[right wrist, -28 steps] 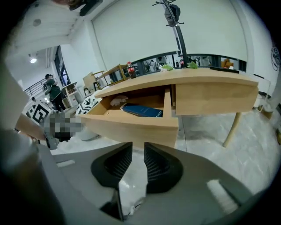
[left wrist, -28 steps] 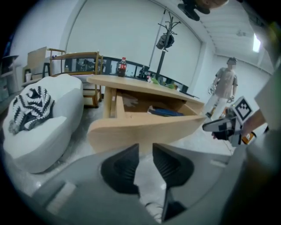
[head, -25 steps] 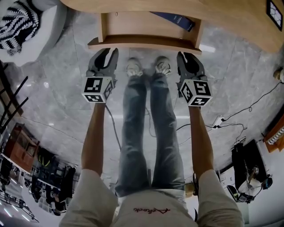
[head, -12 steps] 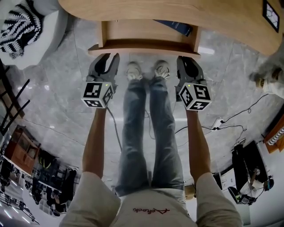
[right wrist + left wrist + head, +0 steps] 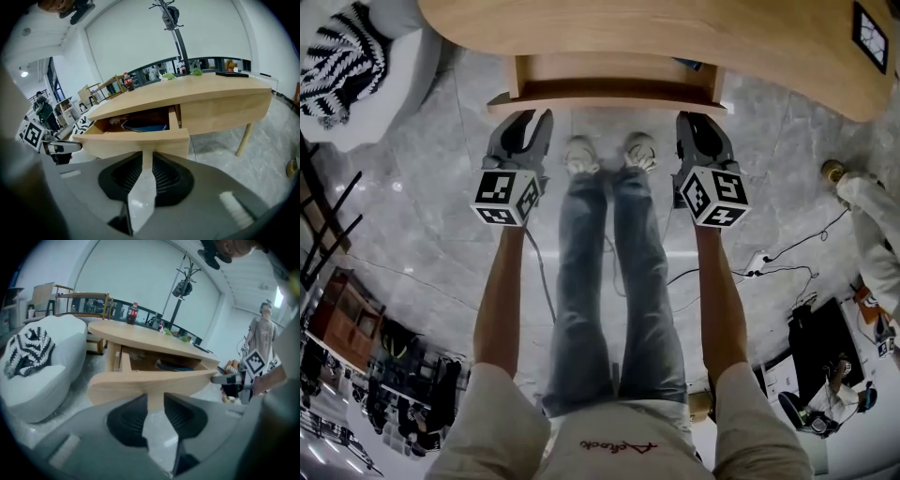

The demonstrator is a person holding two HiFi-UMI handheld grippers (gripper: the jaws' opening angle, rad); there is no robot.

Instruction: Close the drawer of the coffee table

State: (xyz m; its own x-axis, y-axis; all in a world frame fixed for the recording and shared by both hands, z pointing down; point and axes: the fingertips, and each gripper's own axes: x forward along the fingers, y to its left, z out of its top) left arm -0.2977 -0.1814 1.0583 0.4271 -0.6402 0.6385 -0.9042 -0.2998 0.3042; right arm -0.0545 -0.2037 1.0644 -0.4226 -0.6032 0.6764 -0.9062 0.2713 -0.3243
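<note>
The drawer [image 5: 605, 92] sticks partly out from under the wooden tabletop [image 5: 675, 37]. Just in front of the drawer, the left gripper [image 5: 528, 120] has its jaws wide apart, closing, and empty. The right gripper [image 5: 698, 122] has its jaws narrowly apart and also empty.

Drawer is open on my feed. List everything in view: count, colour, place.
oval light-wood coffee table: one, tan, ahead of both grippers.
pull-out wooden drawer: one, tan, open under the tabletop.
flat blue item: one, inside the drawer.
dark drink bottle with red label: one, on the tabletop.
white beanbag seat: one, left of the table.
black-and-white knitted cushion: one, on the beanbag seat.
black coat stand: one, beyond the table.
black cables: several, on the grey floor, right.
standing person in light clothes: one, right of the table.
legs in blue jeans: two, between the grippers.
left gripper: one, grey, jaws closing, nothing between them, facing the drawer front.
right gripper: one, grey, jaws slightly apart, empty, facing the drawer front.
</note>
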